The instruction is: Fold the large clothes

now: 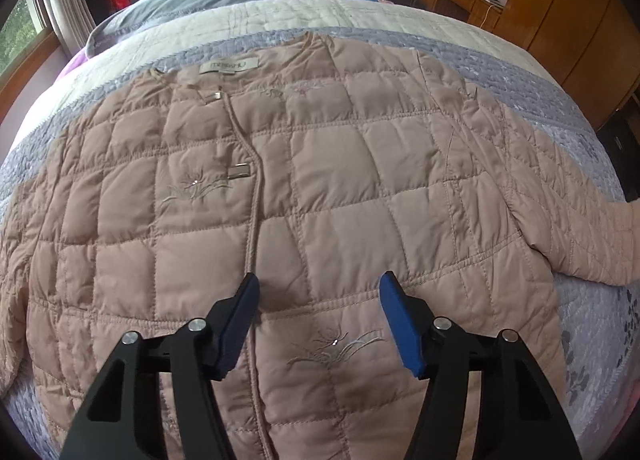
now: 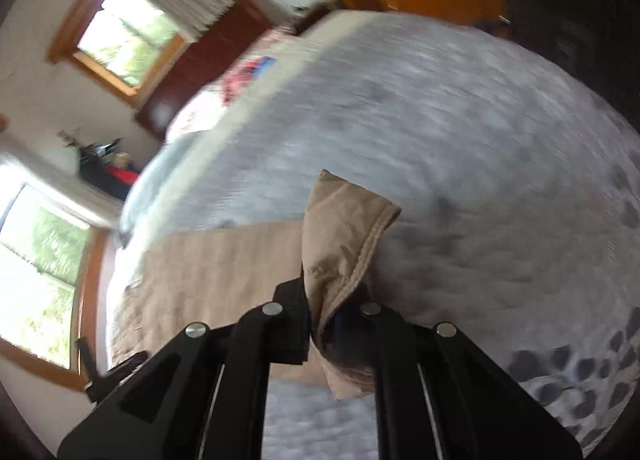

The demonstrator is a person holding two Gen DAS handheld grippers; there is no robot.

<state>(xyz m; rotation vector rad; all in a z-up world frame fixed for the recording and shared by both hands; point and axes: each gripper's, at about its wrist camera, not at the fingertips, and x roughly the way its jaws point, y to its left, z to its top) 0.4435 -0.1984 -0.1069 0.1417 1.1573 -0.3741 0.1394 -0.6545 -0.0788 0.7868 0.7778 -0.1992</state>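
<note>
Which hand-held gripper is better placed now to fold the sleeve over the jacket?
The right hand-held gripper: it is shut on the sleeve cuff. The left hand-held gripper is open, holding nothing, above the front of the quilted jacket.

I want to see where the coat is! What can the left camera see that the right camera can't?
Only the left wrist view shows the whole front of the jacket, its neck label, and the open left gripper above it. Only the right wrist view shows the right gripper shut on the sleeve cuff, plus two windows. Both show the jacket, the quilt-covered bed and wooden furniture.
</note>
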